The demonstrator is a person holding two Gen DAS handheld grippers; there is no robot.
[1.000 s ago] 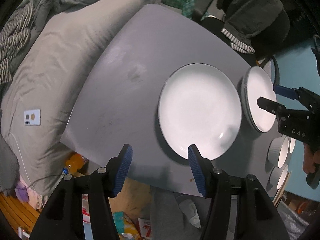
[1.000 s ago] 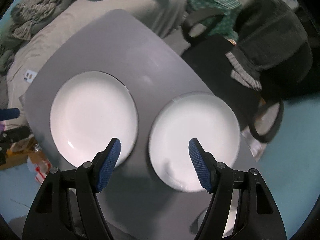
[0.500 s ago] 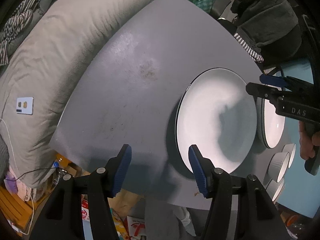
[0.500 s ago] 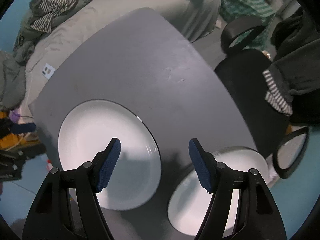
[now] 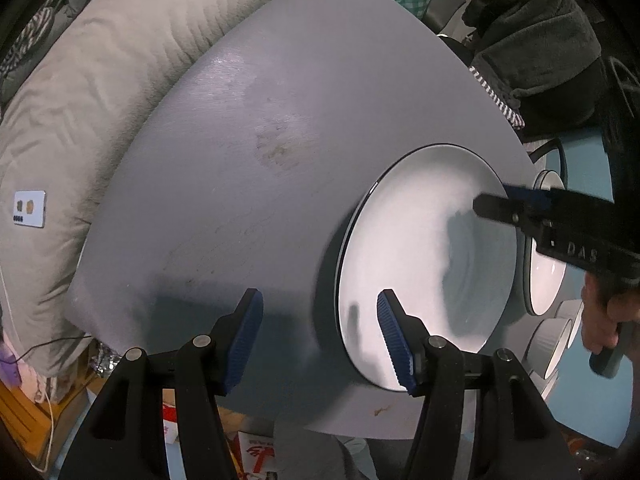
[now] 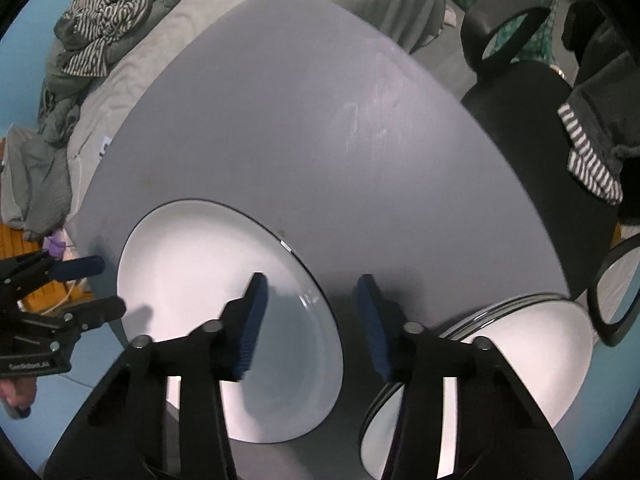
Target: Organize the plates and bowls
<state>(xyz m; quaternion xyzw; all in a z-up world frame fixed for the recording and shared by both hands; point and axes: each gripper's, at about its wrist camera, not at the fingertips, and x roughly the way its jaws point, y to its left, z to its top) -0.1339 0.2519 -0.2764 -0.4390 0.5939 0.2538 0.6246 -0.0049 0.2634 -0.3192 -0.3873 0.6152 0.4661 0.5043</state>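
Observation:
A large white plate point(image 5: 424, 264) with a dark rim lies on the grey table point(image 5: 260, 120). My left gripper point(image 5: 320, 332) hangs open over the plate's near-left rim, which runs between its blue fingers. In the right wrist view the same plate point(image 6: 192, 280) has its right rim between the fingers of my right gripper point(image 6: 314, 316). Those jaws are closing and the pads stand apart from the rim. Each gripper shows in the other's view: the right gripper point(image 5: 508, 200) and the left gripper point(image 6: 96, 286). A stack of white plates point(image 6: 520, 340) sits to the right.
Small white bowls point(image 5: 556, 340) stand at the table's right edge beyond the plate stack point(image 5: 544, 280). Beige bedding point(image 5: 80, 120) borders the table on the left. A black chair point(image 6: 520, 92) draped with dark clothes stands behind. Clutter lies on the floor below the near edge.
Both grippers have sunk toward the large plate. The right gripper shifted from over the plate stack to the large plate's right rim, and its jaws have narrowed.

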